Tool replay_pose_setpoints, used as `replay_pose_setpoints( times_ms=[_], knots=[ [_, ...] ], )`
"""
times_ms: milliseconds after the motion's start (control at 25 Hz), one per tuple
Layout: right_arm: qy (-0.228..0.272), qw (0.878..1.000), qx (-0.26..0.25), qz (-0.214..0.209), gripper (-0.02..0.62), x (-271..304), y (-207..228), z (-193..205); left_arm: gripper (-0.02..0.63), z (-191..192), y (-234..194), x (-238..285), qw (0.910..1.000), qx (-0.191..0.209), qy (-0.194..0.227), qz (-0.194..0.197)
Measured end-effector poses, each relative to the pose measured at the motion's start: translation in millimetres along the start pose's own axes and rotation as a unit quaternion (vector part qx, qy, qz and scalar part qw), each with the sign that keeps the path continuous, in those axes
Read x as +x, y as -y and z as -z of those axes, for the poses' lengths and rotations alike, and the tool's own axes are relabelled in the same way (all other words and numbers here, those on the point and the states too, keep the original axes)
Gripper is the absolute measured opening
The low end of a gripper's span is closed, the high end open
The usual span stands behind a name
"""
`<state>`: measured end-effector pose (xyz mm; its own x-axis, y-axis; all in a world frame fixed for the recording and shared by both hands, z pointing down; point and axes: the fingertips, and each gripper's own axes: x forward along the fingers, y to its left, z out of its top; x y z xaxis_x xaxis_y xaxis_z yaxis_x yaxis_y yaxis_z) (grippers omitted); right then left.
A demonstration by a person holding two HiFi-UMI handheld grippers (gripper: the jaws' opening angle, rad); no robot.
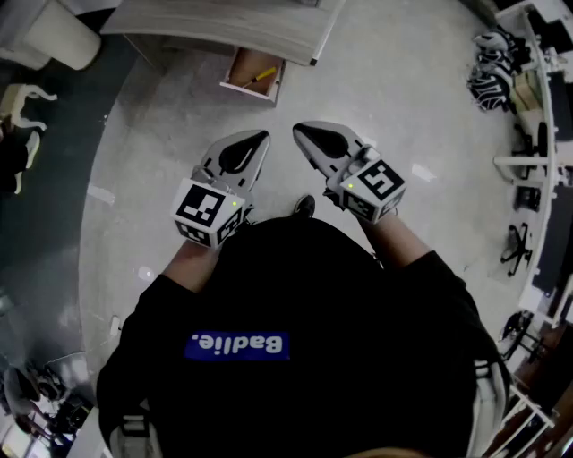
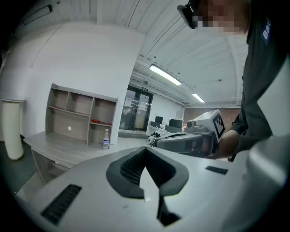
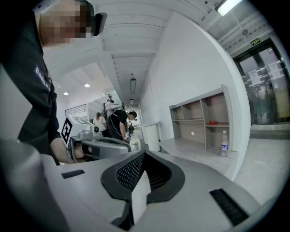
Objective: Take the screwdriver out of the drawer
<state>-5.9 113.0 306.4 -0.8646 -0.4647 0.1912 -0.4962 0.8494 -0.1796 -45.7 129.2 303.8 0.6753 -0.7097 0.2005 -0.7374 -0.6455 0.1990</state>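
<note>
1. Head view: a yellow-handled screwdriver (image 1: 260,76) lies in the open wooden drawer (image 1: 231,72) under a pale grey tabletop (image 1: 224,27), well apart from both tools.
2. Held side by side, the left tool (image 1: 260,139) and the right tool (image 1: 303,134) are each clenched on nothing.
3. Likely risk: jaws arriving clenched would shove the screwdriver against the drawer's wall, and the narrow box leaves little room to spread.
4. Only pale floor (image 1: 376,80) lies between; a clear water bottle (image 2: 105,138) stands by the cubby shelf (image 2: 77,113).

Yellow screwdriver (image 1: 260,76) in open drawer (image 1: 243,68)
</note>
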Motion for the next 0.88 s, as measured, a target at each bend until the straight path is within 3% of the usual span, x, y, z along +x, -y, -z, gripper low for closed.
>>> replay_pose_setpoints(
  times_ms=[880],
  knots=[
    [0.003,1.0,0.002,0.0,0.031,-8.7,4.7,0.2,0.002,0.5,7.4,6.0,1.0,0.003,-0.003,-0.001]
  ],
)
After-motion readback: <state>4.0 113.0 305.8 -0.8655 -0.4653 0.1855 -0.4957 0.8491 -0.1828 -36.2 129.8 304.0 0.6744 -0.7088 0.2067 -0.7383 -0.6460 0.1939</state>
